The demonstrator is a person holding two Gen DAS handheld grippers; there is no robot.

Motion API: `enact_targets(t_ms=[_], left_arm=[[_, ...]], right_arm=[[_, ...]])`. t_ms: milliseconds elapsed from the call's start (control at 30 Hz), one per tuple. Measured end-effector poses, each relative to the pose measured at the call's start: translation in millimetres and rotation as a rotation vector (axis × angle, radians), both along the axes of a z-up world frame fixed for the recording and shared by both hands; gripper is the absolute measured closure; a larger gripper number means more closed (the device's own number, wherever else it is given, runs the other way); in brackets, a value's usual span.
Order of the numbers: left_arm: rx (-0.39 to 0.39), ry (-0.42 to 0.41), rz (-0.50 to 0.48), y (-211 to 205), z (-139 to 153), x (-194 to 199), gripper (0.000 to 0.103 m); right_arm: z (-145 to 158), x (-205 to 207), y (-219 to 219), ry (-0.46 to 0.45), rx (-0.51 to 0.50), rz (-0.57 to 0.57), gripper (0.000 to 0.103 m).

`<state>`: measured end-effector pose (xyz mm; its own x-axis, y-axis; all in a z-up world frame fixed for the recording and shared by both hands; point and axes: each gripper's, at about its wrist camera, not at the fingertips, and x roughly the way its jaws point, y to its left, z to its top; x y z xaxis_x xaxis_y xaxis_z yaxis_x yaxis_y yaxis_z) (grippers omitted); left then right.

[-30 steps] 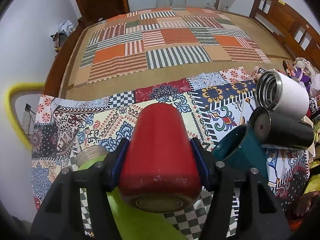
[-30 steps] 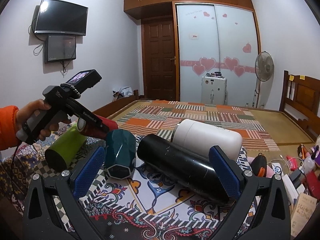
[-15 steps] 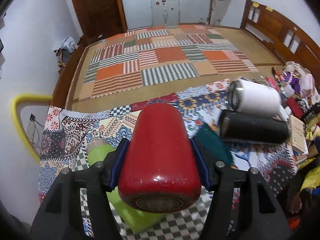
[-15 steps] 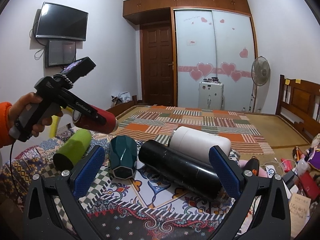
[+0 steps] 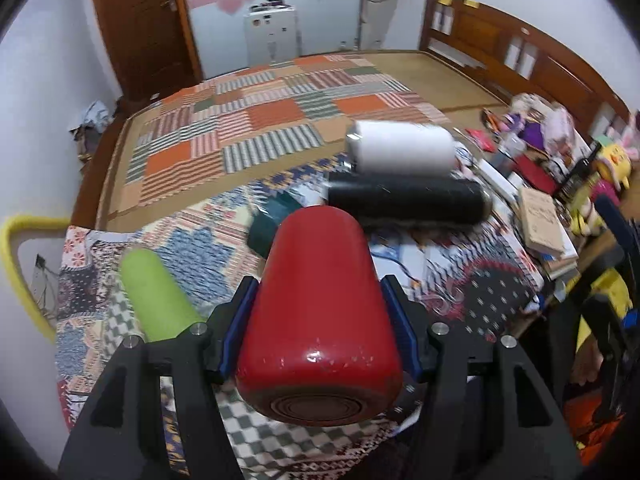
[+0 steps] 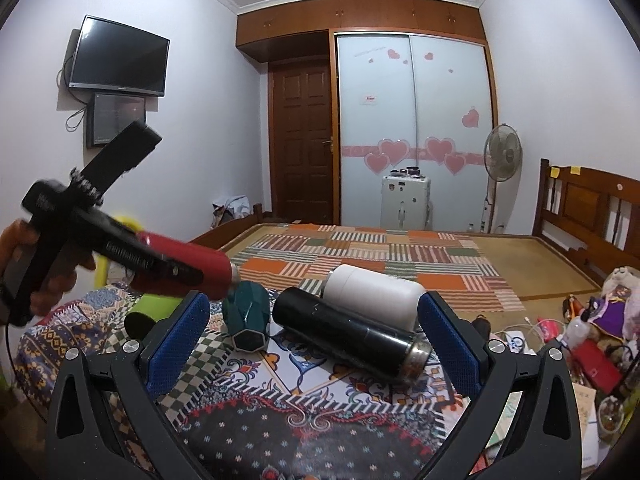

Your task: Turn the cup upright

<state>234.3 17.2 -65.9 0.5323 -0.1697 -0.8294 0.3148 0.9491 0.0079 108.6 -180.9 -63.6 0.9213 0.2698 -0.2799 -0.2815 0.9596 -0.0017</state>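
Note:
My left gripper (image 5: 320, 304) is shut on a red cup (image 5: 320, 312), held on its side in the air above the patterned tablecloth (image 5: 208, 240), base towards the camera. In the right wrist view the left gripper (image 6: 192, 270) holds the red cup (image 6: 200, 260) at the left, above the table, mouth pointing right and slightly down. My right gripper (image 6: 314, 320) is open and empty, low over the cloth, with a black flask (image 6: 348, 332) lying between its fingers further off.
On the cloth lie a green cup (image 5: 156, 296), a teal faceted cup (image 6: 246, 318), the black flask (image 5: 404, 200) and a white tumbler (image 6: 372, 292). Books and clutter (image 5: 540, 224) crowd the right edge. A bed (image 6: 360, 252) lies beyond.
The left gripper has lifted the red cup higher and swung it right. The right gripper has stayed open and almost still.

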Motion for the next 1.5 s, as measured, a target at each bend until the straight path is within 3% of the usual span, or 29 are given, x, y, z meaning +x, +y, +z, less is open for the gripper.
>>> enact_targets(t_ms=[267,400,633,867,1133,1300,1500], left_arm=[[-0.044,0.046,-0.071,-29,-41,-15,0.042],[-0.028,0.045,-0.086,-41,-59,-21,0.042],[0.000,-0.009,-0.100,-46,-70,-35,0.042],[-0.035,0.035,-0.092,-42,-89,-34,0.042],[-0.034,-0.018,-0.103,-44,-87,-42,0.041],[-0.043,-0.069,-0.115,-43,-73,-55,0.029],[-0.074,-0.142,-0.069,-22,-50,-74,0.029]], right_arm=[[-7,-12,-6,0.011,-0.016,-0.018,0.000],[-10,-13,-9,0.022,-0.030,-0.019,0.000],[-18,-8,-10,0.049,-0.038,-0.022,0.000],[-26,-5,-5,0.078,-0.054,-0.015,0.000],[-27,-4,-1,0.093,-0.067,-0.012,0.000],[-23,-5,3,0.090,-0.072,-0.013,0.000],[-12,-11,9,0.069,-0.082,-0.006,0.000]])
